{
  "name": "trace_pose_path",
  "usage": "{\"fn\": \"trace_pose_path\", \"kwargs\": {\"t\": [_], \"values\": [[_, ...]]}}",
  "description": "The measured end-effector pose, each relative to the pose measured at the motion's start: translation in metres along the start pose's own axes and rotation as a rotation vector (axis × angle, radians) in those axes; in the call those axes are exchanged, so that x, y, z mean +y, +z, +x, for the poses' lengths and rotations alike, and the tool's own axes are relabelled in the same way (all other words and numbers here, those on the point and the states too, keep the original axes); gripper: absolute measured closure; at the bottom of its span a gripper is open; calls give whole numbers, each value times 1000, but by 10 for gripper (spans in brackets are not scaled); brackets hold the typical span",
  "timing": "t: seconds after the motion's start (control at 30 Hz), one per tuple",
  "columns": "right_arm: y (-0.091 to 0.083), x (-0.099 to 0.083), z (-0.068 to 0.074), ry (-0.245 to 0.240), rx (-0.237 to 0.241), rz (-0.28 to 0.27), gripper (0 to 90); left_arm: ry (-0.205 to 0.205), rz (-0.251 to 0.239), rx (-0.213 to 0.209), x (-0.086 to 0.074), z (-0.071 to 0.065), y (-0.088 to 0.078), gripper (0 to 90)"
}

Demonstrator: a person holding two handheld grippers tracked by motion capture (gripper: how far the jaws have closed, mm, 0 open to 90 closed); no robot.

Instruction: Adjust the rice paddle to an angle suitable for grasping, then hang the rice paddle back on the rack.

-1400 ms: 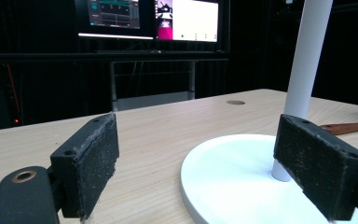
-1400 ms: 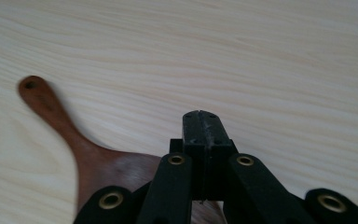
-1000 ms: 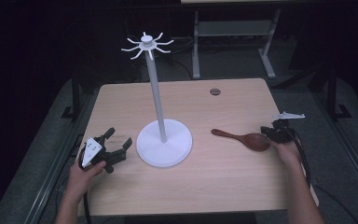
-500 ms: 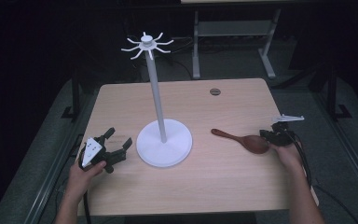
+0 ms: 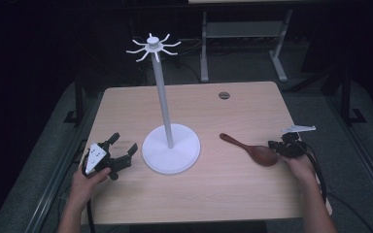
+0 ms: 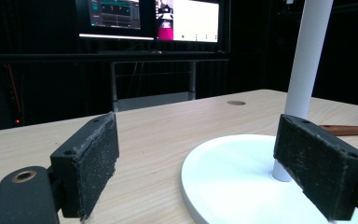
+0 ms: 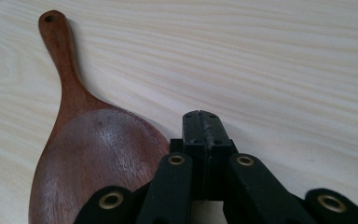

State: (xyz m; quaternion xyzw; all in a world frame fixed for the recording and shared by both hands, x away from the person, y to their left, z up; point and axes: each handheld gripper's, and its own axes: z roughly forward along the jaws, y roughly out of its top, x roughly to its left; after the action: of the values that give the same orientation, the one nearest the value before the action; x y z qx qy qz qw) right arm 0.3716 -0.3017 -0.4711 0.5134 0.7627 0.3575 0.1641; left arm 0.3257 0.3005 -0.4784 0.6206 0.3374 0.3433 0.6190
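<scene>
Dark brown wood, worn pale and matte across the bowl: spoon (image 5: 252, 148) flat on the table (image 5: 233, 194) at right of centre in the high view, handle tip with a small hanging hole (image 7: 49, 18) toward the stand (image 5: 170, 153). Right gripper (image 7: 201, 122) at lower centre of its own view, jaws pressed together on nothing, tips just beside the bowl's rim and over bare tabletop. Left gripper (image 6: 200, 163) at lower left of the high view, jaws wide apart and empty, rough black pads (image 6: 95, 158) either side of the stand's base.

Risks, as judged from this pose: closed jaws unable to take the spoon without opening first; a push from the shut tips likely to slide or pivot the smooth, rounded bowl across the slick laminate rather than lift it. Grip on the bowl's curved edge prone to slipping; slender handle the surer hold. Tall thin pole (image 5: 162, 92) on a round base: possible tipping if knocked by the spoon or by the left gripper. Short upcurved hooks (image 5: 150, 47) at upper centre and a small handle hole: narrow margin for hanging.

Stand: white, glossy, disc base, radial hooks. Table: pale wood-grain, rounded corners.
</scene>
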Motion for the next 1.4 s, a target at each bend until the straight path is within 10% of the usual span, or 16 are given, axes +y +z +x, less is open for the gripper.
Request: {"fn": "trace_pose_path", "kwargs": {"t": [0.67,1.4], "values": [[-17,-22,26,-31,66,30,899,8,2,1,0,0,-1,134],[-23,17,41,-77,151,104,694,4,-3,4,0,0,-1,134]]}}
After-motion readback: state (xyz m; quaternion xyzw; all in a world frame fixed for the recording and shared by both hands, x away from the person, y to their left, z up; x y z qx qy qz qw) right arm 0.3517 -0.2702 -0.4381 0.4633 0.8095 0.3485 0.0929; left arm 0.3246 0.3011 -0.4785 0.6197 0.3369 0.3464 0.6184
